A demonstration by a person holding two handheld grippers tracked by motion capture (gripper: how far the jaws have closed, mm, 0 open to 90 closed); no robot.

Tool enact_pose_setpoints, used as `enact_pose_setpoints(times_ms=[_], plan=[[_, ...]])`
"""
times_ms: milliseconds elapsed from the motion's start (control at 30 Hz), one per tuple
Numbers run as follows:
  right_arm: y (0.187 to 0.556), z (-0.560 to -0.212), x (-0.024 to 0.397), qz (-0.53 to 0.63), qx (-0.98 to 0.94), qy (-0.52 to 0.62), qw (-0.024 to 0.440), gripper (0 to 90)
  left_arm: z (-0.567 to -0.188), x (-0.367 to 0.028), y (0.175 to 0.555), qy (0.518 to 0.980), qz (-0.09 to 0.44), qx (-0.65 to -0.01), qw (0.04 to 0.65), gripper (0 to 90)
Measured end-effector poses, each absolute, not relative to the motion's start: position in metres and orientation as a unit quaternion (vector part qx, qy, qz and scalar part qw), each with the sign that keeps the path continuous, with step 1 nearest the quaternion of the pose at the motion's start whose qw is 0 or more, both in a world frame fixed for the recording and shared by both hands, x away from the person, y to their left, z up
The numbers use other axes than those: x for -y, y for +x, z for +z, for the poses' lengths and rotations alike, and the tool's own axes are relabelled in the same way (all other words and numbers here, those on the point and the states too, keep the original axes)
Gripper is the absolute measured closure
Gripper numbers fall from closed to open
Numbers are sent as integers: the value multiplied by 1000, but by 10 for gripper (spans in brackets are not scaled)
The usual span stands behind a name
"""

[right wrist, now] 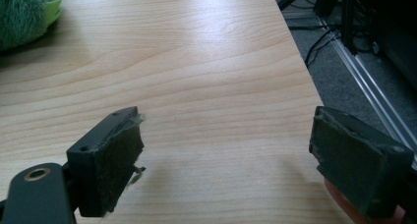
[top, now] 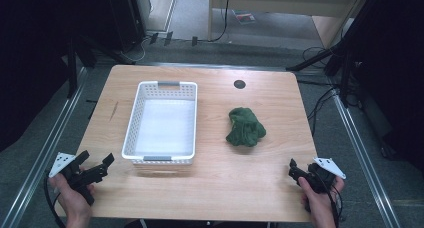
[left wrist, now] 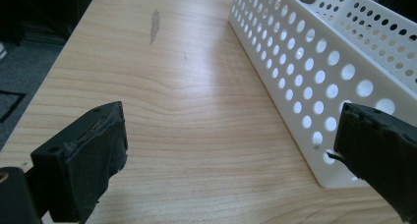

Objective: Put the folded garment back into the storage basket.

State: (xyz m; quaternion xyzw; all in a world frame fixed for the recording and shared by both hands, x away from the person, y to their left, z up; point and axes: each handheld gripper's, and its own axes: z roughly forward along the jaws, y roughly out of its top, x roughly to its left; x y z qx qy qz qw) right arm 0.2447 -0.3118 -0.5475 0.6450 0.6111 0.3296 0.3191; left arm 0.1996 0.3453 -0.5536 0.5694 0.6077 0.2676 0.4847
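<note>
Both tongs, left (top: 95,164) and right (top: 294,169), hung wide and empty at the desk's (top: 225,188) near edge, seemingly poised to begin; green cloth (top: 245,127) lay bunched right of the white basket (top: 161,160), apart, well ahead of the right tongs.

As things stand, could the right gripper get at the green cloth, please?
Probably yes: the right gripper has open, empty jaws, and bare table lies between it and the green cloth; the basket sits off to the side.
</note>
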Motion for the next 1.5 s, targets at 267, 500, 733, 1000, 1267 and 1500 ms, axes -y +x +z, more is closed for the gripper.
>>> enact_pose_setpoints(times_ms=[267, 500, 733, 1000, 1267, 1500], plan=[[243, -538, 301, 347, -611, 639, 313, 129, -554, -346, 202, 568, 257, -616, 481, 5], [245, -517, 285, 369, -611, 627, 312, 111, -554, -345, 203, 573, 257, -613, 479, 5], [247, -500, 273, 387, -629, 603, 300, 11, -554, -345, 203, 574, 256, -611, 482, 6], [262, -488, 253, 391, -621, 617, 284, 135, -554, -346, 204, 577, 252, -610, 482, 5], [277, -488, 238, 353, -633, 604, 331, 279, -554, -346, 204, 577, 252, -609, 483, 5], [287, -492, 227, 343, -648, 589, 339, 356, -554, -346, 204, 576, 251, -609, 484, 5]])
